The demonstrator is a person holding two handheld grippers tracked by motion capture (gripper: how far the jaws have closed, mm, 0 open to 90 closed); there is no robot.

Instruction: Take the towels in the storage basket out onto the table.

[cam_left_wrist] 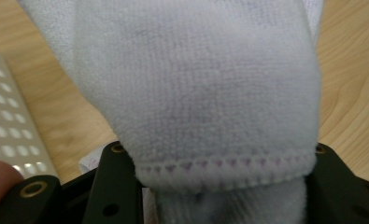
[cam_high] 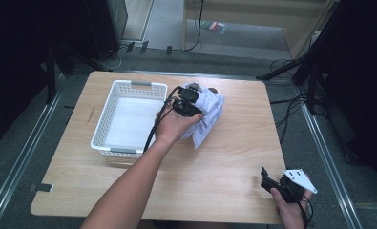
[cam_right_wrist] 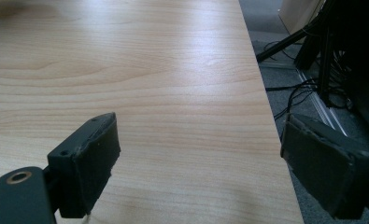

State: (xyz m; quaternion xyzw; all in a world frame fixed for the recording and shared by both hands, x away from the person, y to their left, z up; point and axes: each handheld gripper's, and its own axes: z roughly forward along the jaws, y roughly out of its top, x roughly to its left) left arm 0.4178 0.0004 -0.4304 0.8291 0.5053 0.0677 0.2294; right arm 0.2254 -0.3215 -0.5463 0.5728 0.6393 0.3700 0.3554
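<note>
On the table (cam_high: 214, 167), left gripper (cam_high: 188, 102) clamps the towel (cam_high: 207, 114).

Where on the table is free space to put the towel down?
Bare wood lies in front of the white basket and the towel, across to the right gripper near the right front corner, and right of the towel. It is crowded where the left gripper holds the towel beside the basket.
</note>
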